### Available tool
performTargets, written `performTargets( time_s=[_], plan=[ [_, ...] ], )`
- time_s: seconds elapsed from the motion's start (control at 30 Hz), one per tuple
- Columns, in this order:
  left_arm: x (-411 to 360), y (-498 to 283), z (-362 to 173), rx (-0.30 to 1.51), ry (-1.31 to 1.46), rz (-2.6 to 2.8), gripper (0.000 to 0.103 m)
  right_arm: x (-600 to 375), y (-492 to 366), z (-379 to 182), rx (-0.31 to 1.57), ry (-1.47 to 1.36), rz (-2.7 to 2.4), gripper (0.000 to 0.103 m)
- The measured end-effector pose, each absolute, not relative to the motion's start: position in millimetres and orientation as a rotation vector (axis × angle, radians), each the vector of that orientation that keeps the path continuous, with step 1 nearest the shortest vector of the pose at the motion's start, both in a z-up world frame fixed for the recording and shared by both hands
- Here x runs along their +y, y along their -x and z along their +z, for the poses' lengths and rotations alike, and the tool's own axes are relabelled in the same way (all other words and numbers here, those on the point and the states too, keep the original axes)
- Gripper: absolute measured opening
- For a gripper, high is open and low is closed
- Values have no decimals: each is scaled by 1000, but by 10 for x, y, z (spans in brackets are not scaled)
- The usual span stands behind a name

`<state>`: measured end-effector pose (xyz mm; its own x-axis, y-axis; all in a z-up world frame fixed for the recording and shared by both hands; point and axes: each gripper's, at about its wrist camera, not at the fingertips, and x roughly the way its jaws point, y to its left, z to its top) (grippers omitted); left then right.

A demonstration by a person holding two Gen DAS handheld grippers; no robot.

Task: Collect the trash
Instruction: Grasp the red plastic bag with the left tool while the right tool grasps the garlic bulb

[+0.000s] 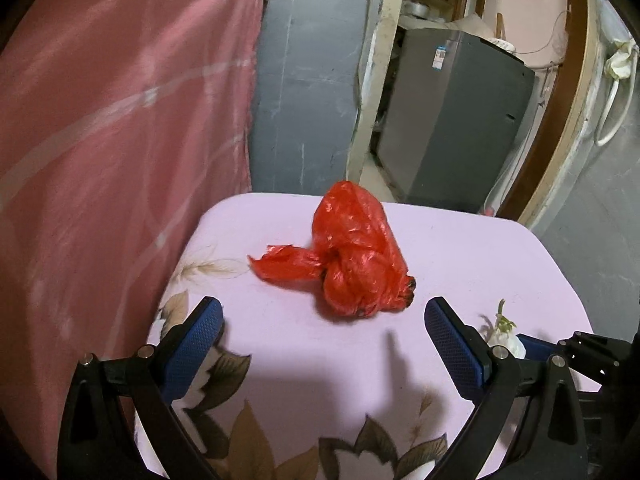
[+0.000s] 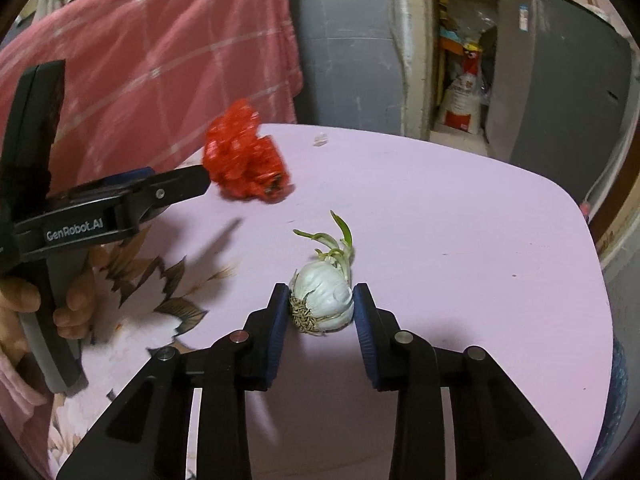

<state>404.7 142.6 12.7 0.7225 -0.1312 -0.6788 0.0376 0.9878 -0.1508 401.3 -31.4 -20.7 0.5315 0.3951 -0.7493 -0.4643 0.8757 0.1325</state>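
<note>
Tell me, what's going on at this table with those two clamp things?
A person is clearing rubbish off a pink table with a hand-held gripper in each hand. The right gripper has its jaws against both sides of a sprouted garlic bulb, which still sits on the table. The left gripper is open, pointing at a knotted red plastic bag lying just ahead of it, untouched.

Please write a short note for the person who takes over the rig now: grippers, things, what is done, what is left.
Right gripper: pads against both sides of the garlic, which lies on the table, not lifted.
Left gripper: open, empty, just short of the red bag.
Red bag: knotted, on the table, left of the garlic.
Done: nothing collected.
Left: lift the garlic, grasp the bag, take both away. No bin in view.
</note>
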Motion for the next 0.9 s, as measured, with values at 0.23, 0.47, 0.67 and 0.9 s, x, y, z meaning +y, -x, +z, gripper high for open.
performTargets(
  time_s=[0.23, 0.47, 0.67, 0.9],
  plan=[
    [1352, -4241, 125, 775, 131, -87, 82, -476, -4089, -189, 873, 28, 499, 30],
    [1308, -4337, 85, 812, 134, -86, 55, -526, -4040, -180, 860, 10, 513, 30],
    [1269, -4295, 88, 809, 130, -83, 32, -587, -4002, -148, 827, -8, 510, 29],
    [1209, -4176, 86, 807, 114, -84, 29, -652, -3953, -102, 797, -27, 508, 29]
  ],
)
